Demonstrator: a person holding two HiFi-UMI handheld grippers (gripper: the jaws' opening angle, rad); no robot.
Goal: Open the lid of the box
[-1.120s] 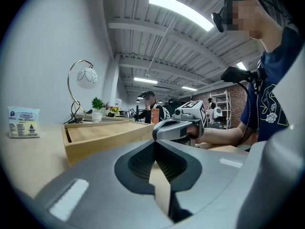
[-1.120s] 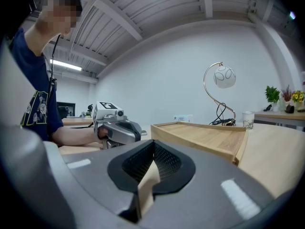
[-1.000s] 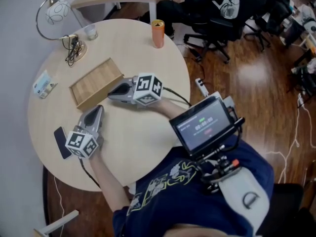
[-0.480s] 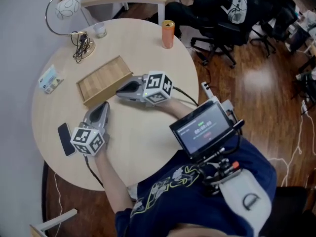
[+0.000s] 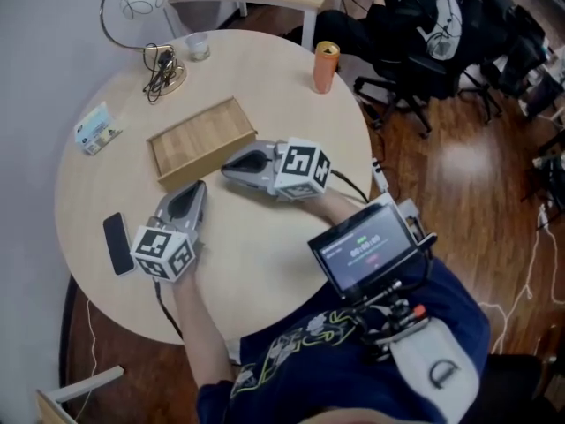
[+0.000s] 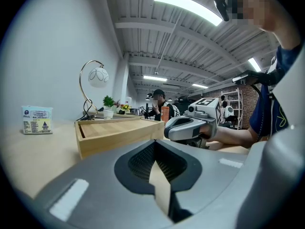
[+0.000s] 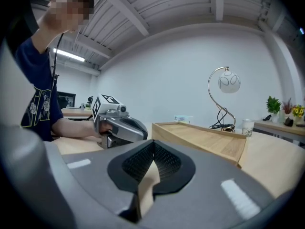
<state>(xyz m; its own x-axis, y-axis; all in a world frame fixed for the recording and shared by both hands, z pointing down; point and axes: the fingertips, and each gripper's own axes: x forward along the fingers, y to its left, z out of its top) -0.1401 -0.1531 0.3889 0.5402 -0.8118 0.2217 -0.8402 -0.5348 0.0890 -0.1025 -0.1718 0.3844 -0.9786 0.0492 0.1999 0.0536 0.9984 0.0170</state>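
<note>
A flat wooden box with its lid down lies on the round table, left of centre; it also shows as the box and box in the gripper views. My left gripper rests shut and empty on the table just in front of the box's near left corner. My right gripper lies shut and empty at the box's near right corner, pointing left. Each gripper sees the other: the right gripper and the left gripper.
An orange can stands at the table's far right edge. A desk lamp with its cable, a small cup and a tissue pack sit at the back left. A black phone lies left of my left gripper.
The head view has shifted, so everything sits further right and lower in the picture. Both grippers keep their places beside the box, still shut.
</note>
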